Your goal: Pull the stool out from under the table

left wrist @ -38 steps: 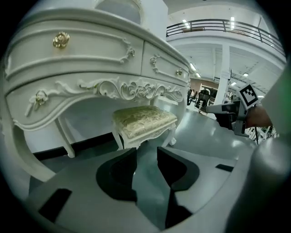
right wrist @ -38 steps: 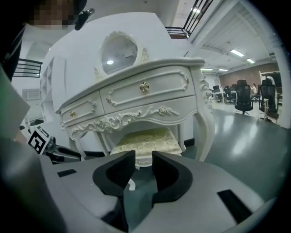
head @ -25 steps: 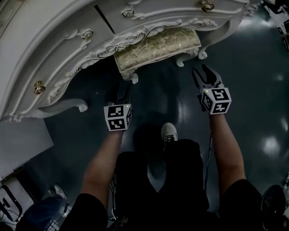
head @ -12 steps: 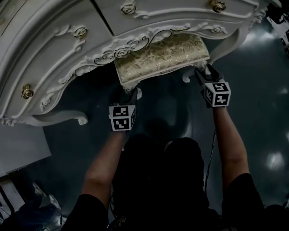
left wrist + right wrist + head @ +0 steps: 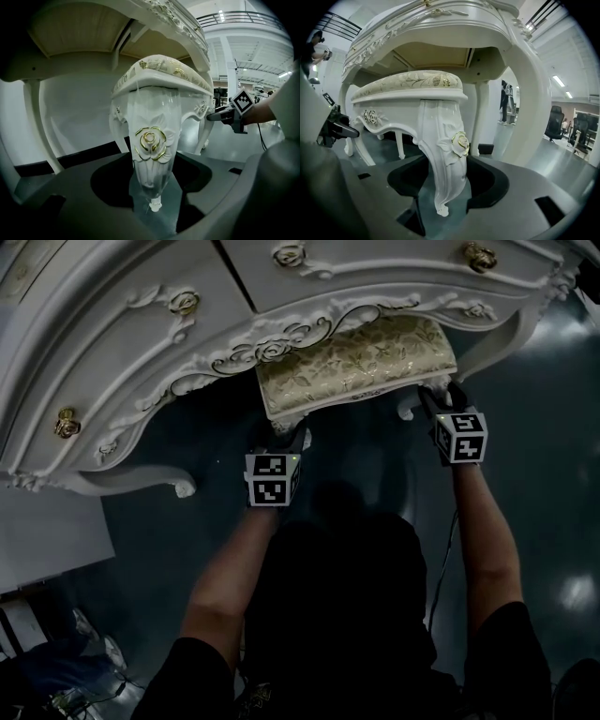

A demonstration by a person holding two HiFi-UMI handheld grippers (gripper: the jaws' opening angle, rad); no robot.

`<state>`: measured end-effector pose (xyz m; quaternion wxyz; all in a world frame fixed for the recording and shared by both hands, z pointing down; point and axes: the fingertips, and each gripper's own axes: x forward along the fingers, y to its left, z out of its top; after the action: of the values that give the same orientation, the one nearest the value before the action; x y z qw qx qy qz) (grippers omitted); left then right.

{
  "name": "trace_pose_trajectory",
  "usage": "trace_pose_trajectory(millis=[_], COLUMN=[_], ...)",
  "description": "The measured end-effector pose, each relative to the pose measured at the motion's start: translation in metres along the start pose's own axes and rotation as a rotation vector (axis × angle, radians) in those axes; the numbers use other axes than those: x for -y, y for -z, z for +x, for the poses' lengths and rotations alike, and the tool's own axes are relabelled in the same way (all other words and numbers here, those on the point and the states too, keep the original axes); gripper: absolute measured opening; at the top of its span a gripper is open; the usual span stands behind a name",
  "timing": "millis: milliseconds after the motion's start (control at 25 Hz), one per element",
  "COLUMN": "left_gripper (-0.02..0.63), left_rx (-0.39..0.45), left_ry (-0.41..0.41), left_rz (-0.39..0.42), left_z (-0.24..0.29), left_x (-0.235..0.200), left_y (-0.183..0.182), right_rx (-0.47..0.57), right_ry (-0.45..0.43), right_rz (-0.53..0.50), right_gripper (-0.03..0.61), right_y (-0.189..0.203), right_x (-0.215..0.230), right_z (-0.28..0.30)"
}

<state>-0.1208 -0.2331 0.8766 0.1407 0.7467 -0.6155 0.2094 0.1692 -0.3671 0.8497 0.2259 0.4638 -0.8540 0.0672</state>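
Stool (image 5: 356,360) near legs sit between the released jaws of left gripper (image 5: 284,439) and right gripper (image 5: 437,397), which have just been opening. Both forearms (image 5: 230,568) reach forward, angled down.

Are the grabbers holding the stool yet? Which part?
Nothing yet. The left gripper and right gripper have just been opening their jaws; each has a front stool leg between them, not squeezed.

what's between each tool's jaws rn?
A stool leg in each, per the gripper views: left tool straddles the left front leg, right tool the right front leg. Both tools' jaws have just been opening; neither clamps.
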Motion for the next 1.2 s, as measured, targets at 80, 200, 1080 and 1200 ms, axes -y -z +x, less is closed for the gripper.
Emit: trace_pose_trajectory(millis=[80, 200, 1080, 1200], left_gripper=[0.256, 0.255, 0.255, 0.255], left_rx=[-0.003, 0.010, -0.037, -0.013], left_ry=[-0.006, -0.013, 0.005, 0.014], left_rz=[0.000, -0.001, -0.024, -0.028], left_z=[-0.002, -0.002, -0.034, -0.014], left_x=[0.000, 0.000, 0.006, 0.006], left_y=[0.002, -0.001, 0.007, 0.001], right_rx=[-0.005, -0.010, -0.065, -0.057], right_ry=[-0.003, -0.002, 0.005, 0.020], right_rz=[0.003, 0.001, 0.017, 0.007], right_gripper=[0.273, 0.272, 0.270, 0.270], right_y=[0.003, 0.006, 0.013, 0.007], right_x=[-0.002, 0.000, -0.020, -0.003], right_z=[0.000, 0.002, -0.025, -0.011])
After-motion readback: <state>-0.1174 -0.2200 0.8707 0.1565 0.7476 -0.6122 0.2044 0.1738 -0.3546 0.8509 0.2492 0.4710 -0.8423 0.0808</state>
